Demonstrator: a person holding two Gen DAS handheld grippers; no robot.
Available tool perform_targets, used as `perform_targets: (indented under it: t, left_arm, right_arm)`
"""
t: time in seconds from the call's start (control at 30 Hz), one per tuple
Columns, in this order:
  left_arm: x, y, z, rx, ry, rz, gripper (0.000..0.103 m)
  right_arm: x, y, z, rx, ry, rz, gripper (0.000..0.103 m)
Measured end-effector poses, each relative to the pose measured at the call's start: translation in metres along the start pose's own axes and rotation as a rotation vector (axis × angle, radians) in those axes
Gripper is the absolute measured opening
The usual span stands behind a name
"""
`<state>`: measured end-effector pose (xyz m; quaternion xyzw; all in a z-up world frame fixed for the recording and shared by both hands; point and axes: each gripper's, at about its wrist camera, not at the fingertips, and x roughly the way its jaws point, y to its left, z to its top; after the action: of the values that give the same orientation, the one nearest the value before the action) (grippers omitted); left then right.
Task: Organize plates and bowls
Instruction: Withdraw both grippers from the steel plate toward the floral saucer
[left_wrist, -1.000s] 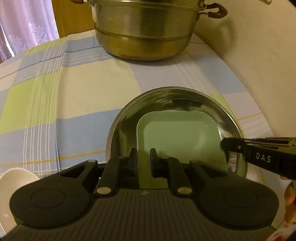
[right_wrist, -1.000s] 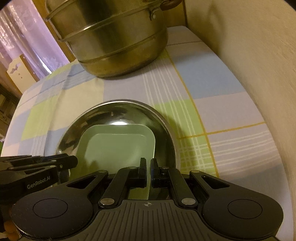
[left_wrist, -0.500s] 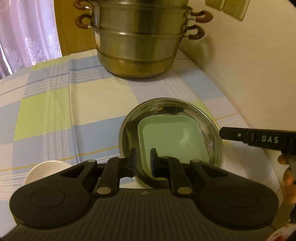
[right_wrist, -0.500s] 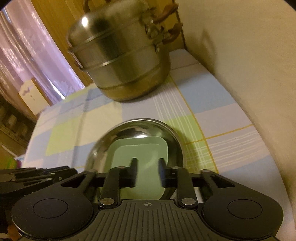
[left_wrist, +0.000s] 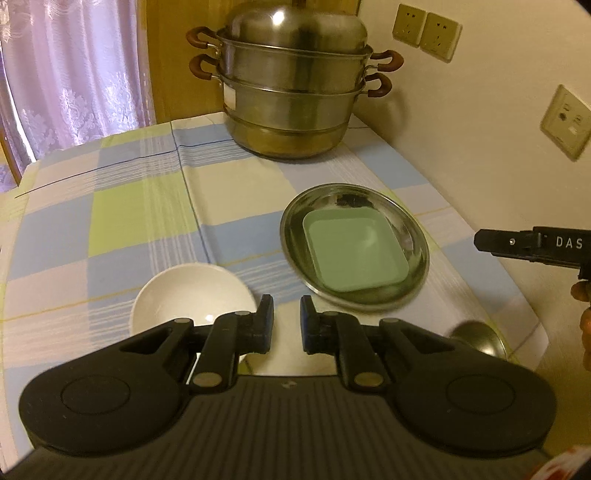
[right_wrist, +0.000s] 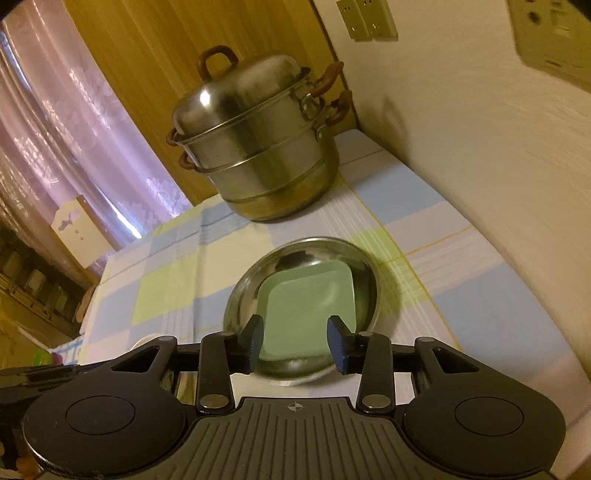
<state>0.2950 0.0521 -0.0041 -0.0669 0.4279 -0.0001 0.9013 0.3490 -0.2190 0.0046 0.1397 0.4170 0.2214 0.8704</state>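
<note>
Left wrist view: your left hand-held gripper (left_wrist: 286, 317) hangs above the desk (left_wrist: 147, 206), jaws a little apart, nothing between them. White bowl (left_wrist: 192, 295) sits just below its left finger. Small steel bowl (left_wrist: 480, 338) shows at near right. Farther on, the green square plate (left_wrist: 354, 254) lies inside the round steel plate (left_wrist: 417, 236). Steamer pot (left_wrist: 291, 92) stands at the far edge. Right wrist view: your right hand-held gripper (right_wrist: 295, 343) is spread wide, empty, above the steel plate's near rim.

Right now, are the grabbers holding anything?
No. The left gripper and right gripper are both open and empty; the green dish sits in the metal plate.
</note>
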Motion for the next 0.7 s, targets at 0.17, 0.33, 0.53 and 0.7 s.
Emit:
perform_targets:
  t: [0.17,0.33,0.53,0.7]
  left_arm:
    - [-0.027,0.010,-0.020,0.018,-0.007,-0.019,0.013]
    - [-0.044,0.019,-0.039,0.026,0.002,-0.035,0.013]
    - [-0.058,0.026,-0.059,0.042,0.016,-0.059,0.013]
    - [-0.068,0.026,-0.074,0.038,0.022,-0.068,0.013]
  right_arm:
    - [-0.022,0.015,-0.027,0.019,-0.009,-0.014,0.043]
    - [-0.038,0.031,-0.056,0.031,-0.003,-0.030,0.045]
    - [-0.052,0.045,-0.086,0.045,0.010,-0.042,0.047]
    - [-0.061,0.055,-0.102,0.037,0.024,-0.038,0.048]
